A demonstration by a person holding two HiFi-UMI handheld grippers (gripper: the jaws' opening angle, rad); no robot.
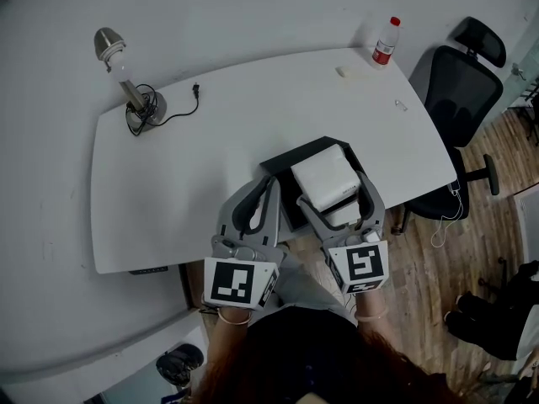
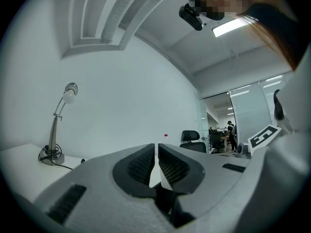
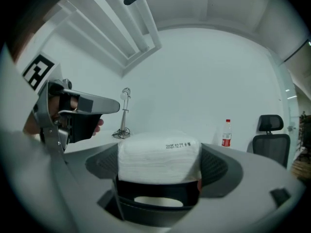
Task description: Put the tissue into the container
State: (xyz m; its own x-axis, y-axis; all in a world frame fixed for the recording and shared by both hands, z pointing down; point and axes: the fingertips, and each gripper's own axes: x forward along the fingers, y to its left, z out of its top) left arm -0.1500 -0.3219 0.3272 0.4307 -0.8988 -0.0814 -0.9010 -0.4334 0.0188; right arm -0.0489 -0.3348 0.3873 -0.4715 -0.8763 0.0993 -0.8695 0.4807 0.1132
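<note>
White tissue pack (image 1: 324, 178) gripped in right tool (image 3: 160, 165), over black container (image 1: 281, 167); left tool (image 2: 156, 165) clenched, empty.

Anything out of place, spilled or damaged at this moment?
Nothing spilled or damaged. The one oddity: the plug of the desk lamp lies loose on the table, connected to nothing. The right gripper holds the tissue pack at the black container.

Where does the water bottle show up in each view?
Head view: bottle, upper right, at the table's far corner.
Left gripper view: bottle, tiny, centre, just above the jaws.
Right gripper view: bottle, right of the tissue pack.
Shared landmark: desk lamp, left of it everywhere.
</note>
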